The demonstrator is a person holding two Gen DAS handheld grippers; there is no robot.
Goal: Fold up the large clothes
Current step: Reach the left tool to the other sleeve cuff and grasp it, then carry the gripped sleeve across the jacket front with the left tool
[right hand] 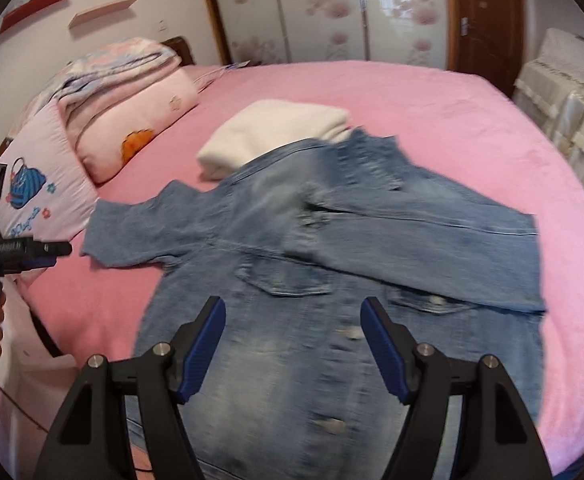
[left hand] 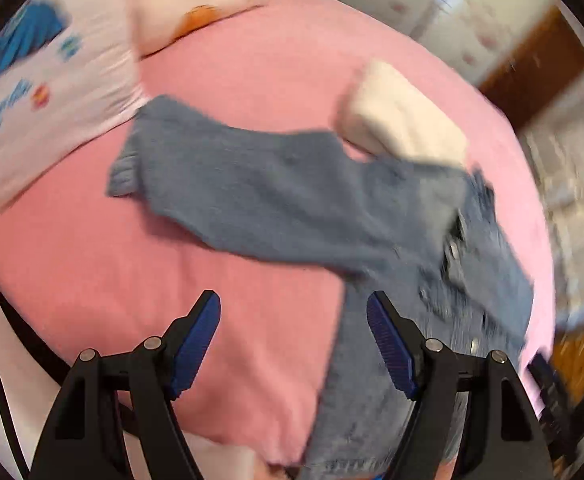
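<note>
One denim jacket point(right hand: 332, 280) lies ahead of both grippers, left gripper point(left hand: 293, 340) and right gripper point(right hand: 293, 344), jaws wide, empty; one cream folded garment point(right hand: 272, 136), perhaps a sweater, beyond.

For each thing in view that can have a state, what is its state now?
Denim jacket: spread front-up on the bed, one sleeve folded across the chest, the other stretched out.
White garment: folded, beside the jacket collar.
Left tool: open, holding nothing.
Right tool: open, holding nothing.
Wardrobe doors: closed.
</note>
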